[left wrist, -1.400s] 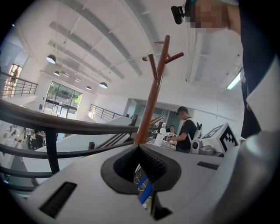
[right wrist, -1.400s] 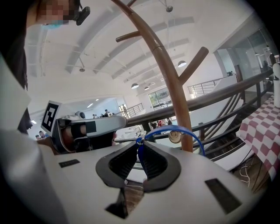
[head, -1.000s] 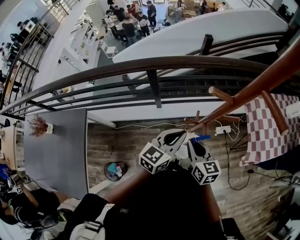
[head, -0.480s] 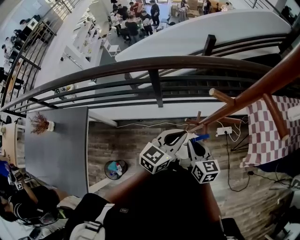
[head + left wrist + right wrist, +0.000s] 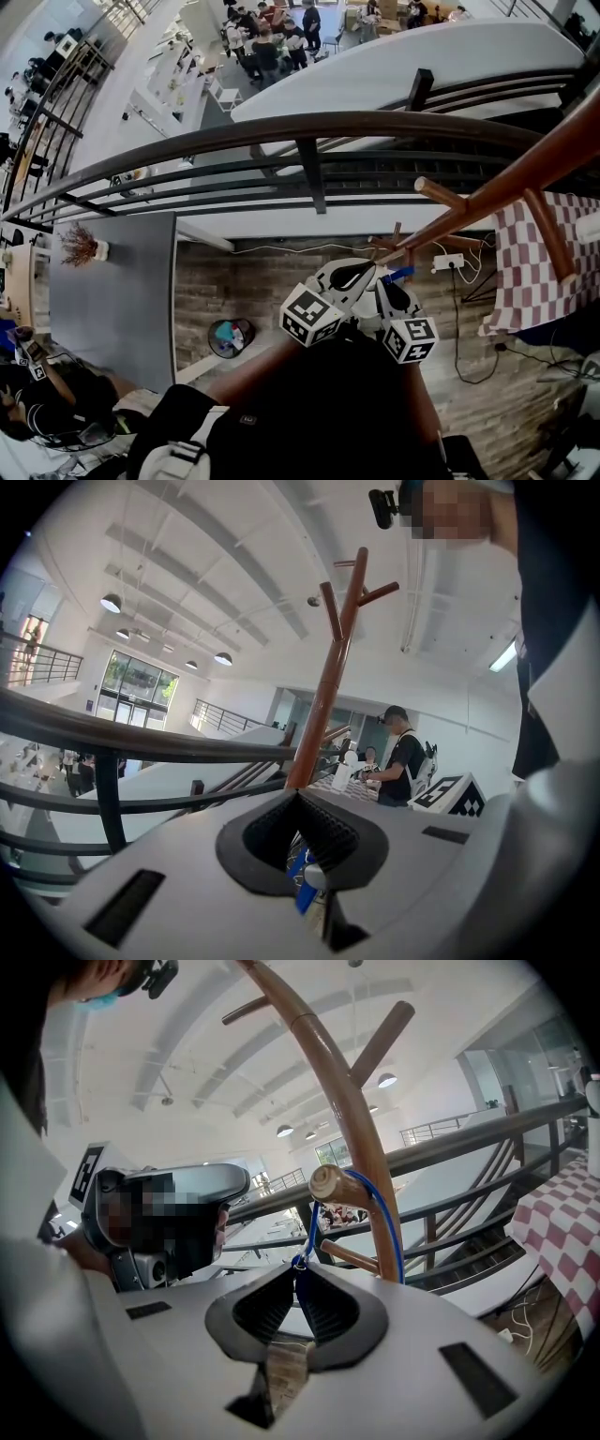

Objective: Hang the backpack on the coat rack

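Right claw (image 5: 295,1274) pinching blue loop (image 5: 397,1241), already slung over coat rack (image 5: 342,1101) peg (image 5: 337,1185) at 12 o'clock. Left claw (image 5: 300,797) closed on same loop. Black backpack (image 5: 319,412) at 6 o'clock beneath claws. Remaining, by appearances: releasing, backing off.

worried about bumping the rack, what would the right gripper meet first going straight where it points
Most likely the wooden peg just ahead of the right gripper, with the blue loop over it; the coat rack pole is behind. Depth is uncertain.
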Tool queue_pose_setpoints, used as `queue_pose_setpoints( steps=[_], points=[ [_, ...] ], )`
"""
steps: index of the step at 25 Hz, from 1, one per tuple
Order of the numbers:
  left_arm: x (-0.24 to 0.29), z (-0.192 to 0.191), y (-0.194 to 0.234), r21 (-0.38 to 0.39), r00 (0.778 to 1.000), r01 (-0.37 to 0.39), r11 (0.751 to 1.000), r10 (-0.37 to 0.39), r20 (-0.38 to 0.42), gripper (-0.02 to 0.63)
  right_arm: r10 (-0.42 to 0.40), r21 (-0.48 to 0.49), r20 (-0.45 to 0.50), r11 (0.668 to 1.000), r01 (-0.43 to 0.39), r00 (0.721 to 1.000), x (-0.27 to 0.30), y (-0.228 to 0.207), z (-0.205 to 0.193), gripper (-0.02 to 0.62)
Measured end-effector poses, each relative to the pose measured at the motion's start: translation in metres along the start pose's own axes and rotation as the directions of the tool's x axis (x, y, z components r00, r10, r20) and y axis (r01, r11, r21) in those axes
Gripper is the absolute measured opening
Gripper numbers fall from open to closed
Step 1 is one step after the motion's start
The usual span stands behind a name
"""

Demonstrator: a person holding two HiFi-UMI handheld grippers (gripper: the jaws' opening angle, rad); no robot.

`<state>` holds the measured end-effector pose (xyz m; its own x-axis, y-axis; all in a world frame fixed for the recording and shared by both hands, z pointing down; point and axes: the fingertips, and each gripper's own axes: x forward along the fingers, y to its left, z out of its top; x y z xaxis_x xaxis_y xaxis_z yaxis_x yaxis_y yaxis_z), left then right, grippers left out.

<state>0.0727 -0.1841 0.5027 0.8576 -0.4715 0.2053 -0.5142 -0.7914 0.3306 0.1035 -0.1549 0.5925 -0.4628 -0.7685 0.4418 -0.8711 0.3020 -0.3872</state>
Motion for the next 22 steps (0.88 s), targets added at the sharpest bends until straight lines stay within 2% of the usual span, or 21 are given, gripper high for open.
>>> queue_pose_setpoints(
  steps=[22],
  points=[
    [0.0013,-0.0001,0.0033,-0.010,1.000,-0.009,1.000,0.009,0.005,0.008,-0.024,-0.007,-0.015,1.000,0.024,1.000,0.0068,-0.0101,-0.0064,0.048]
  ],
)
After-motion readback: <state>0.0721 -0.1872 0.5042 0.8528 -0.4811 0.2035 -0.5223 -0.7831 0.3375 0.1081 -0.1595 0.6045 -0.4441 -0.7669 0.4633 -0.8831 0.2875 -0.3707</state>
